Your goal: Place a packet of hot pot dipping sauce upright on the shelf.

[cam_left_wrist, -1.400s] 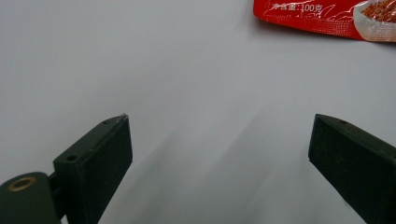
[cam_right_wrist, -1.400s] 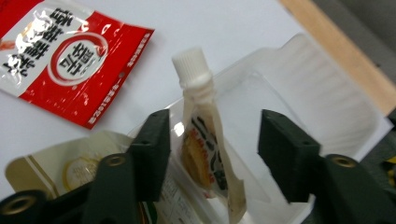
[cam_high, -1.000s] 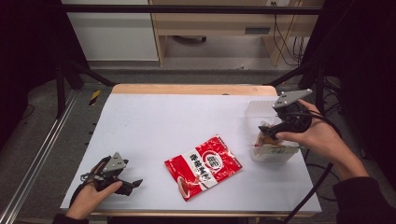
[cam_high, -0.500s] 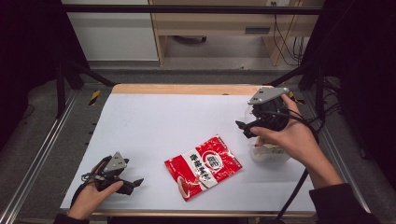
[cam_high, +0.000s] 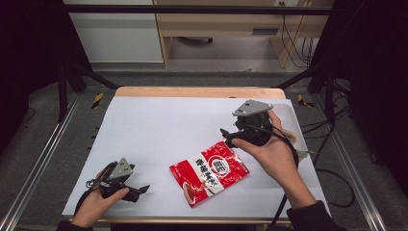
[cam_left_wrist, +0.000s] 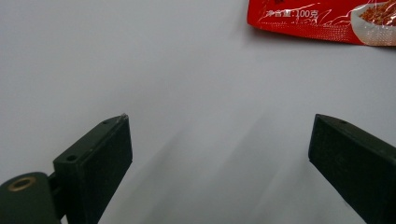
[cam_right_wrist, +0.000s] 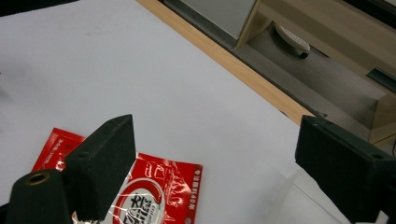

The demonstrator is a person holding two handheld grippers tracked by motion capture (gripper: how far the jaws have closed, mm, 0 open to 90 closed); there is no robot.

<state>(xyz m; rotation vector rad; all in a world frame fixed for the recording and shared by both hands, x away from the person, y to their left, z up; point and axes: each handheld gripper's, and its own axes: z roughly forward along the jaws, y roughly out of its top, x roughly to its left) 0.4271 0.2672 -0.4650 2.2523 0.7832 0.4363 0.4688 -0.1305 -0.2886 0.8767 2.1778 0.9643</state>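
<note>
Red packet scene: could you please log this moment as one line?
right gripper: open, empty, above red packet | left gripper: open, empty | red packet: flat on table

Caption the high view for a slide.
Right tool, jaws open, above a red packet; left tool rests on the white table.

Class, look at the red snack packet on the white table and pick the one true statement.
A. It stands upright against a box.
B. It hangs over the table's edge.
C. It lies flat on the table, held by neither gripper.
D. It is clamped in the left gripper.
C: the red snack packet lies flat on the white table, between the open left gripper and the open right gripper, which hovers over its far corner.
</note>
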